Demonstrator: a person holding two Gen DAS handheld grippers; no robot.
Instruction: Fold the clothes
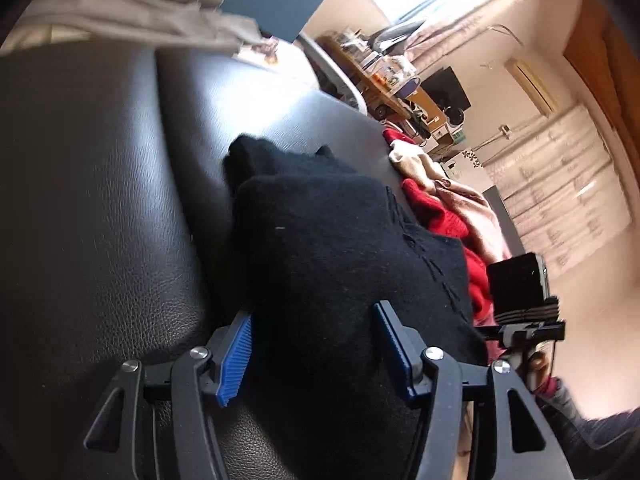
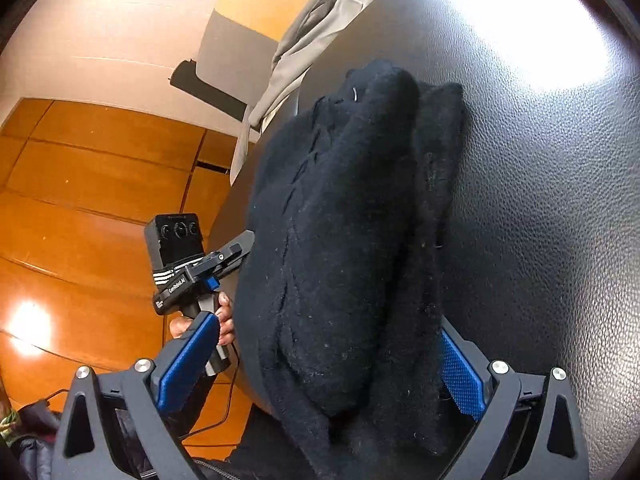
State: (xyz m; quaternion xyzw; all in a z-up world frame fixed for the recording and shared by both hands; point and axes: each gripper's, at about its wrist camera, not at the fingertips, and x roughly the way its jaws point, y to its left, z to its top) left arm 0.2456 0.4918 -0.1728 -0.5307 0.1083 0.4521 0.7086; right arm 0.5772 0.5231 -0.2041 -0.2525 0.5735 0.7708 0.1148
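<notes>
A black knitted garment (image 1: 340,240), folded into a thick bundle, lies on a black leather surface (image 1: 100,200). My left gripper (image 1: 314,332) is open, its blue-padded jaws standing wide on either side of the bundle's near end. In the right wrist view the same black garment (image 2: 348,240) fills the middle. My right gripper (image 2: 324,360) is open too, jaws straddling the bundle's other end. The left gripper (image 2: 228,256) shows at the left, its tip against the garment's edge, held by a hand.
A red garment (image 1: 436,208) and a beige one (image 1: 460,192) lie heaped at the leather surface's right edge. A grey cloth (image 1: 140,16) lies at the far end, also in the right wrist view (image 2: 320,28). Wooden floor (image 2: 80,200) lies beside the surface.
</notes>
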